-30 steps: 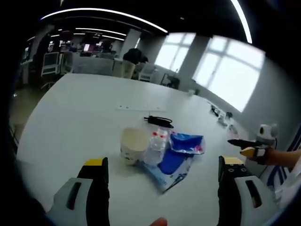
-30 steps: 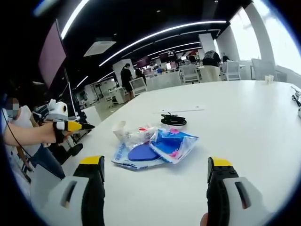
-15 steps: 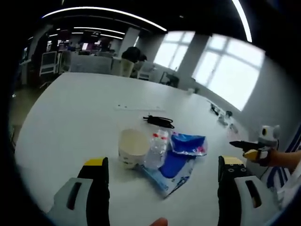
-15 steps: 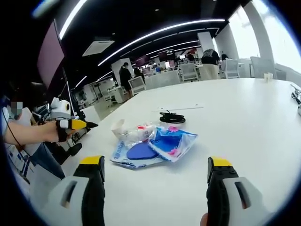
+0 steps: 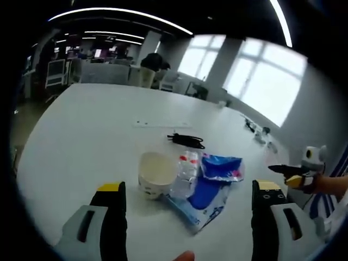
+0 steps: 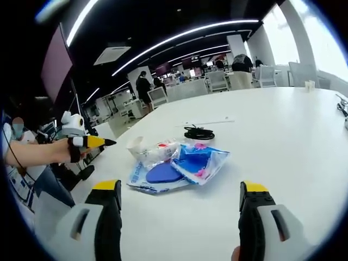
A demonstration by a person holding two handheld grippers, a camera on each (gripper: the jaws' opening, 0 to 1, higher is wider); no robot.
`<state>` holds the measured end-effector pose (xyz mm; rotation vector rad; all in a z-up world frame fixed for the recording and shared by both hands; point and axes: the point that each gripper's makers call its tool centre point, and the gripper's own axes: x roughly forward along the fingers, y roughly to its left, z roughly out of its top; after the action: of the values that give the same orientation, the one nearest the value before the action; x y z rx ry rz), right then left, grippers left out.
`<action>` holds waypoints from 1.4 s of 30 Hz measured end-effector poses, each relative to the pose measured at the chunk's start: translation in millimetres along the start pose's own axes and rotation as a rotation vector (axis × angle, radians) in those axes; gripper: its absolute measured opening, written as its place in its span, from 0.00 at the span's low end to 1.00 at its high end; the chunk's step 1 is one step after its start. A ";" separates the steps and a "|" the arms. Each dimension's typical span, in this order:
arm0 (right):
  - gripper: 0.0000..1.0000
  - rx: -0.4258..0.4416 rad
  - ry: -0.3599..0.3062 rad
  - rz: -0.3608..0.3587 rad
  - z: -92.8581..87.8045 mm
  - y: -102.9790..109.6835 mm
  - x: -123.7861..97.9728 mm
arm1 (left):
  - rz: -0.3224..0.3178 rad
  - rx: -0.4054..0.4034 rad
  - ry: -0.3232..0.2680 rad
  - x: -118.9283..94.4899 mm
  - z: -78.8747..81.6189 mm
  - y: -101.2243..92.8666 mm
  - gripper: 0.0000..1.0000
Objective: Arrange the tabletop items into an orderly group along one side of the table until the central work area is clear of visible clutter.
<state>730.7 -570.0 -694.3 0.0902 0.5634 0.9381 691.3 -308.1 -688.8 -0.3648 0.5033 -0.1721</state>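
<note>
A white paper cup (image 5: 156,174) stands on the white table (image 5: 87,136), touching small clear bottles with red caps (image 5: 187,169). Blue plastic bags (image 5: 220,167) and a flat blue pack (image 5: 200,200) lie against them. Beyond them are a coiled black cable (image 5: 186,140) and a thin white strip (image 5: 163,124). My left gripper (image 5: 190,187) is open, short of the pile, holding nothing. My right gripper (image 6: 180,187) is open too, on the other side of the same pile: cup (image 6: 135,145), bottles (image 6: 161,152), bags (image 6: 198,162), cable (image 6: 198,132). Each gripper shows in the other's view (image 5: 296,174) (image 6: 89,142).
The table stretches wide and bare around the pile, with its far edge toward office chairs (image 6: 217,82) and people (image 6: 144,87). Small items (image 5: 255,129) sit at the table's window side. A person's arm (image 6: 32,155) holds the left gripper at the table's edge.
Both views have drifted slightly, the left one a little nearer to the pile. The items on the table have not moved, and both grippers stay open.
</note>
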 end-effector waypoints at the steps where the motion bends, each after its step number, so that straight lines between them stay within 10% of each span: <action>1: 0.88 0.000 -0.001 0.001 0.4 -0.4 0.6 | 0.001 0.001 -0.001 0.6 0.3 -0.2 0.94; 42: 0.87 -0.109 -0.030 0.013 52.0 -2.8 20.1 | -0.035 0.013 0.000 -4.7 2.4 -16.5 0.93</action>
<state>767.7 -547.3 -659.2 0.0104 0.4836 0.9766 687.2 -321.4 -678.4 -0.3607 0.4957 -0.2091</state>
